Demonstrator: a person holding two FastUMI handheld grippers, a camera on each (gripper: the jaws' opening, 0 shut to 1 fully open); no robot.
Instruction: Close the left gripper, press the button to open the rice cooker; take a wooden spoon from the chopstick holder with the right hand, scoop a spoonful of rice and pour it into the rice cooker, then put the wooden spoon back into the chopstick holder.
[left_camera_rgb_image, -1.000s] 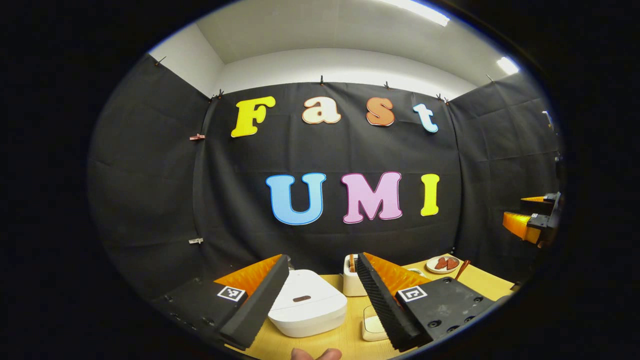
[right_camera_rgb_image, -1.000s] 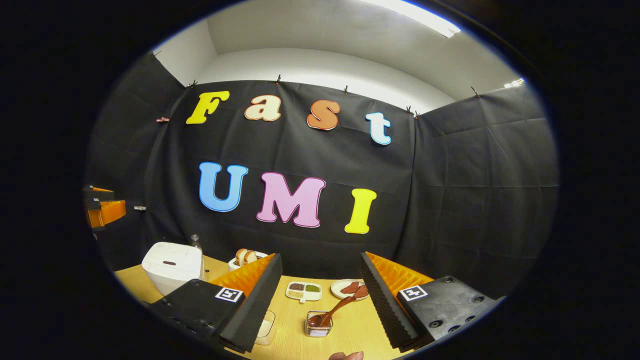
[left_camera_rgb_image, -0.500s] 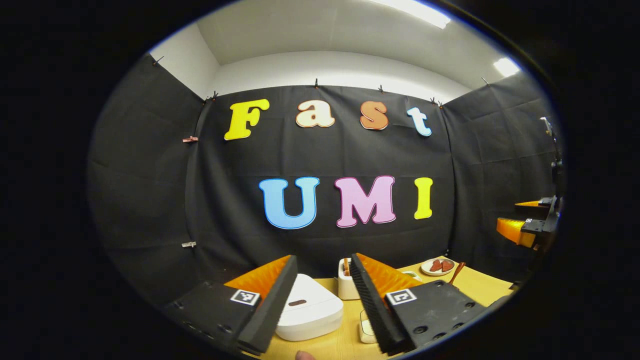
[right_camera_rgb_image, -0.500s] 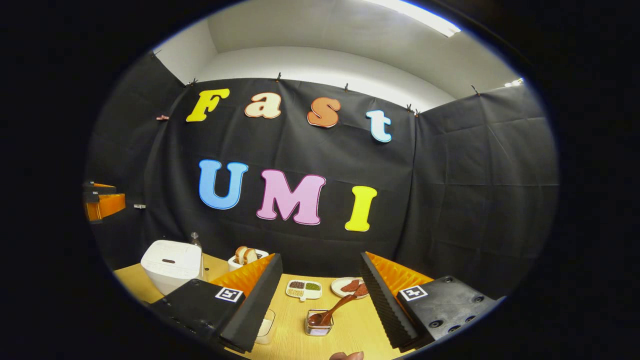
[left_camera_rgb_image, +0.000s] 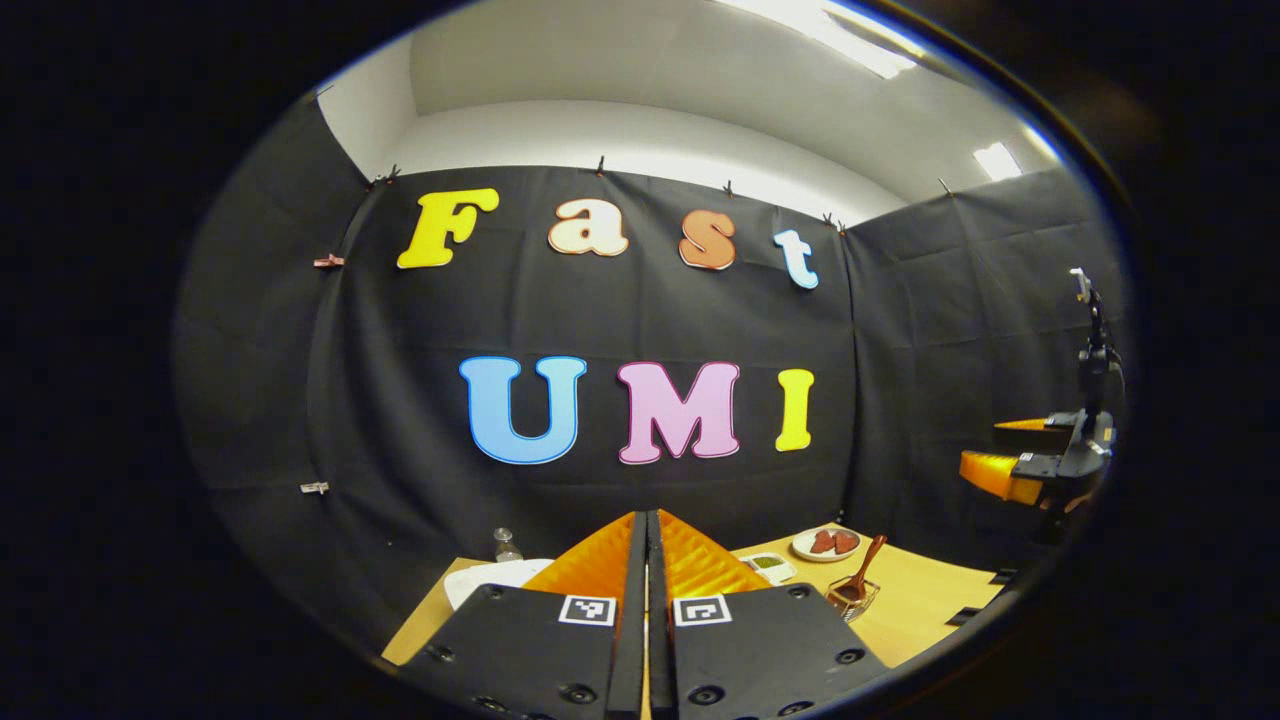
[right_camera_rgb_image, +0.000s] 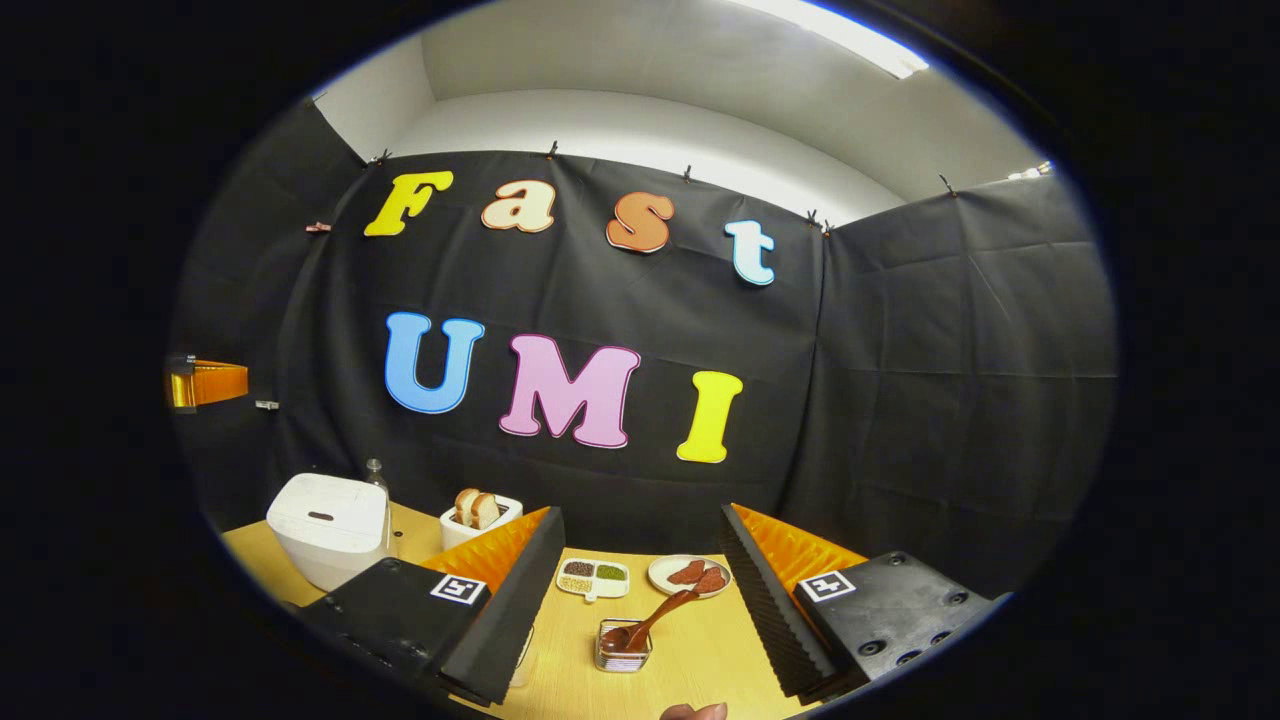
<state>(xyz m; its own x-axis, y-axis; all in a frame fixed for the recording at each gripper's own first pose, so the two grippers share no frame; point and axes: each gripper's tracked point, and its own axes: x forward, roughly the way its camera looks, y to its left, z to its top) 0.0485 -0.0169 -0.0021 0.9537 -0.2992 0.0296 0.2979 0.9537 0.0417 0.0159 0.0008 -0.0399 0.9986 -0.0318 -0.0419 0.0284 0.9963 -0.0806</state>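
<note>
My left gripper (left_camera_rgb_image: 646, 560) is closed on nothing, right gripper (right_camera_rgb_image: 640, 590) wide open above the tabletop (right_camera_rgb_image: 700, 650). Brown wooden spoon (right_camera_rgb_image: 655, 620) sits bowl-down in the clear chopstick holder (right_camera_rgb_image: 622, 648) w/ handle leaning up-right, open wood around it; white boxy rice cooker (right_camera_rgb_image: 325, 525) at far-left edge, lid down.

Both cameras ride above the table (right_camera_rgb_image: 690, 655), facing the back wall from well off; both catch the wooden spoon (left_camera_rgb_image: 864, 565) and rice cooker (right_camera_rgb_image: 325, 525).

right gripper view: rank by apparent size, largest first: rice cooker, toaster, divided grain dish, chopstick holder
1. rice cooker, clearly largest.
2. toaster holding bread slices.
3. divided grain dish and chopstick holder with the wooden spoon: look alike in size; the holder sits nearer the camera, so their order is unsure.
</note>
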